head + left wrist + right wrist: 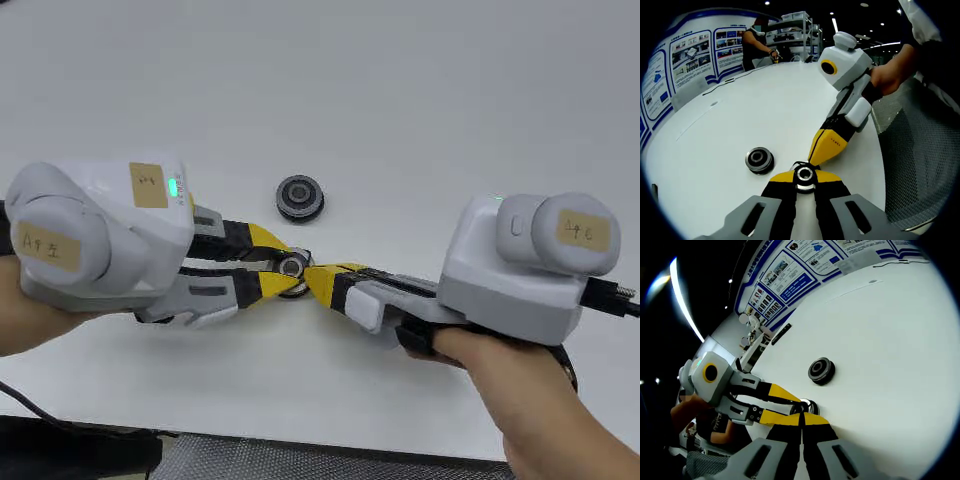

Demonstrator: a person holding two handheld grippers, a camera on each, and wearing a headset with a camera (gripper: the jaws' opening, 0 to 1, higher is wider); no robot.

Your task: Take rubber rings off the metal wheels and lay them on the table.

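My left gripper [288, 270] is shut on a small metal wheel [293, 265] and holds it just above the white table [400, 100]. In the left gripper view the wheel [804, 175] sits between the yellow tips. My right gripper [312, 278] meets it from the right, jaws together, pinching the black rubber ring [799, 164] at the wheel's edge. In the right gripper view the shut yellow tips [802, 416] touch that wheel [811, 405]. A second wheel [300, 197] with its black ring on lies flat on the table just beyond, also in both gripper views [759, 160] [821, 370].
The table's near edge [300, 440] runs just below my hands, with a mesh chair seat [920, 150] beside it. A person [756, 42] stands at shelves beyond the table's far end. Poster boards [690, 55] line the wall.
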